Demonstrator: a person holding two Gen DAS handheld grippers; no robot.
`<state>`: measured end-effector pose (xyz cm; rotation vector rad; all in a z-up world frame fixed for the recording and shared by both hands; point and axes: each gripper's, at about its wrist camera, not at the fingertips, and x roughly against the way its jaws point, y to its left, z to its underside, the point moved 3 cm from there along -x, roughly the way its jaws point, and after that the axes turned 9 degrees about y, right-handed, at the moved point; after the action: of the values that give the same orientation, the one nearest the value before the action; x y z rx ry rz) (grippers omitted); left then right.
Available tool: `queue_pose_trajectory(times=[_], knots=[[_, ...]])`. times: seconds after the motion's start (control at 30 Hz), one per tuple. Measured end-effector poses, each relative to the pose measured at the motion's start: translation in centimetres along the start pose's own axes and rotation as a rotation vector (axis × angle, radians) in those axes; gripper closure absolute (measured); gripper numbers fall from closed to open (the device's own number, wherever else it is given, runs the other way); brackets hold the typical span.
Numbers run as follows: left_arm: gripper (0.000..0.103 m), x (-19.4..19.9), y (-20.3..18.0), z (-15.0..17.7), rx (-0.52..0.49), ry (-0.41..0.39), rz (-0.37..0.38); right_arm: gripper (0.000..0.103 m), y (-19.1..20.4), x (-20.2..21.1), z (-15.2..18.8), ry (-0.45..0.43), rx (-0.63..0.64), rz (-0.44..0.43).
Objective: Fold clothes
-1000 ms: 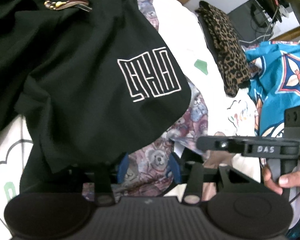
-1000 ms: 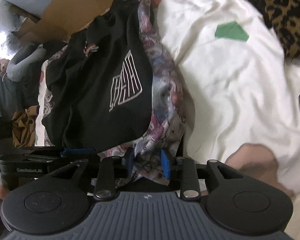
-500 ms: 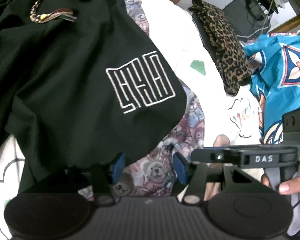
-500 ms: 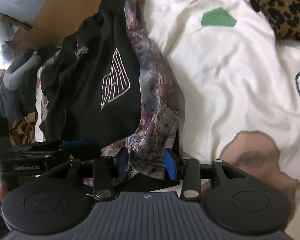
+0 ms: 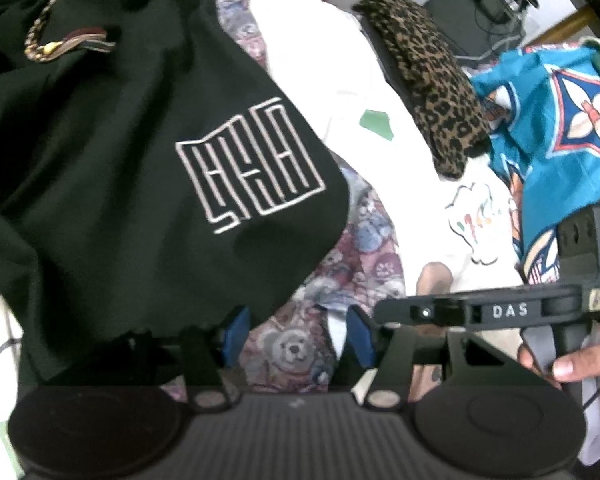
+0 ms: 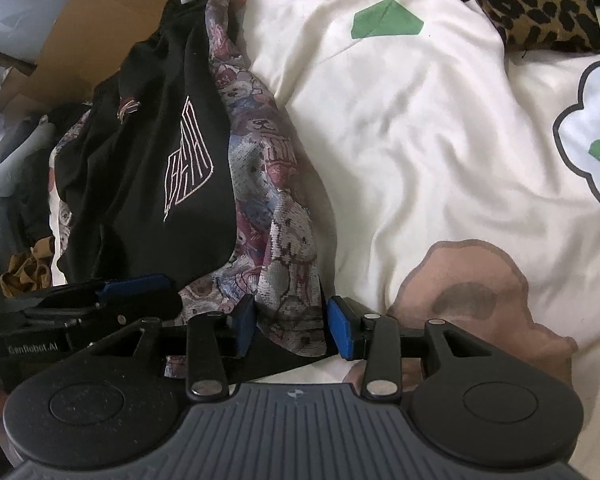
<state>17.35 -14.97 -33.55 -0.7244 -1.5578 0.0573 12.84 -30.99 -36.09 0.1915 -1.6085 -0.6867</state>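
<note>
**Hem let go on both sides; the loose stack may slip or be caught double**

The bear-print garment [image 6: 276, 216] lies crumpled on the cream printed bedsheet [image 6: 420, 140], with the black logo garment [image 5: 140, 160] draped over most of it; only its near hem and right edge show. The right gripper [image 6: 290, 330] stands spread with that hem lying slack between its blue pads [image 6: 340, 332]; the pads do not press the cloth, the jaws having just opened. The left gripper [image 5: 296, 332] is likewise spread over the bear print, the black hem touching its left pad [image 5: 236, 330]; nothing is pinched.

Risks, as judged: a fresh closure by the left gripper could take black and bear-print cloth together, since they overlap at the pad; the fold would then drag both. The unheld hem may slump and lose its edge line. The two grippers work close together; a collision is possible. The leopard-print cloth [image 5: 428, 80] and turquoise patterned fabric [image 5: 560, 120] lie well apart and pose no hazard.
</note>
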Motion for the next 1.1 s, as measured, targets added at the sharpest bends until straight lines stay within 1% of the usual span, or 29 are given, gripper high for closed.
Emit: queue_pose_trajectory(times=[0.1,0.2,0.33,0.47,0.53,0.63,0.8,0.83,0.97,1.1], knots=[[0.045,-0.7,-0.4,0.0,-0.027,0.013,-0.021,0.057,0.1,-0.1,-0.2,-0.008,0.002,0.001],[0.045,-1.0,-0.4,-0.3,-0.024,0.016,-0.016,0.058,0.5,0.3,-0.3,-0.034,0.027,0.007],[0.045,-0.7,-0.1,-0.8,-0.03,0.004,-0.013,0.058,1.2,1.2,-0.4,-0.082,0.059,-0.014],[0.045,-0.1,0.8,-1.4,0.008,-0.018,-0.012,0.058,2.1,1.9,-0.6,-0.12,0.089,-0.052],[0.045,0.2,1.2,-1.6,0.026,-0.028,-0.011,0.058,2.3,1.3,-0.7,-0.099,0.088,-0.09],[0.045,0.7,1.6,-1.8,0.046,-0.04,-0.011,0.058,2.5,-0.4,-0.7,-0.041,0.08,-0.146],[0.045,0.8,0.9,-1.7,0.026,-0.042,0.007,0.056,1.7,-2.5,-0.4,0.024,0.006,-0.174],[0.045,0.8,0.6,-1.7,0.021,-0.04,0.011,0.056,1.7,-2.4,-0.3,0.023,0.008,-0.176],[0.045,0.8,0.2,-1.7,0.007,-0.04,0.009,0.046,1.8,-1.5,-0.2,0.007,0.014,-0.193],[0.045,1.1,0.7,-1.6,0.026,-0.05,0.006,0.044,1.6,0.7,-0.8,-0.043,0.017,-0.211]])
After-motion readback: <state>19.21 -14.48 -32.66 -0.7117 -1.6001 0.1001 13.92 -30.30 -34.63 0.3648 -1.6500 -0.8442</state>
